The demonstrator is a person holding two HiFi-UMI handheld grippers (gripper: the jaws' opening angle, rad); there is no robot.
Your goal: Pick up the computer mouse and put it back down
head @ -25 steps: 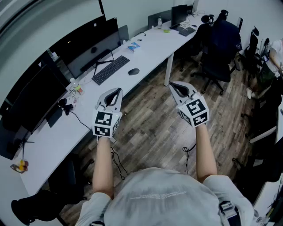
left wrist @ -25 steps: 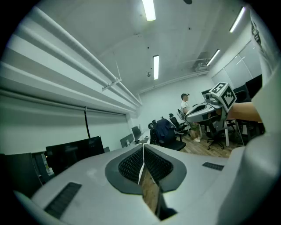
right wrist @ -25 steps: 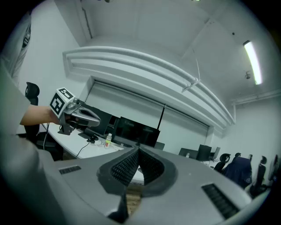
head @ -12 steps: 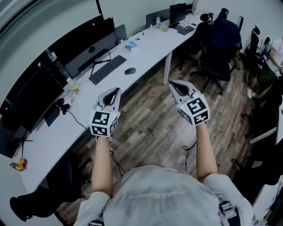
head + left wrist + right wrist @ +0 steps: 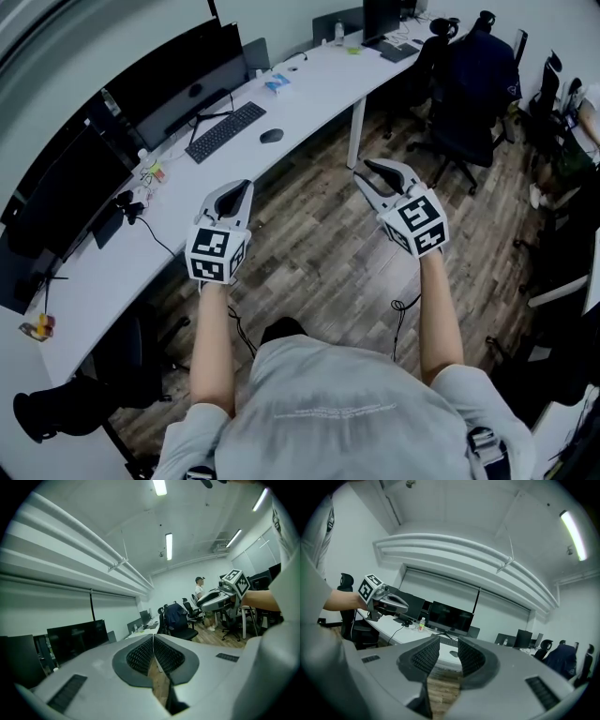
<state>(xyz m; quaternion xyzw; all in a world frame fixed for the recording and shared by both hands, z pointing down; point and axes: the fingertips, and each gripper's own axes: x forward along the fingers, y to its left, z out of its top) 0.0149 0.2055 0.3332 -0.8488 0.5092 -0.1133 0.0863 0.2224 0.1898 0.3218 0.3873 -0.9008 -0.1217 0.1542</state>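
The dark computer mouse (image 5: 272,136) lies on the long white desk (image 5: 309,94), to the right of a black keyboard (image 5: 225,131). Both grippers hang over the wooden floor, well short of the desk. My left gripper (image 5: 242,187) is shut, its pads pressed together with nothing between them (image 5: 153,637). My right gripper (image 5: 366,169) is open and empty. In the right gripper view the mouse (image 5: 453,654) and the keyboard (image 5: 446,641) show far off through the gap of the right gripper (image 5: 449,641).
Black monitors (image 5: 178,80) line the back of the desk, with cables and small items (image 5: 150,178) to the left. Dark office chairs (image 5: 469,94) stand at the right. A desk leg (image 5: 354,131) rises from the wooden floor (image 5: 309,244). A person (image 5: 200,585) stands far off.
The desk, keyboard and mouse have slid slightly up and left in the head view. Both grippers hold the same pose over the floor, the left shut and the right open.
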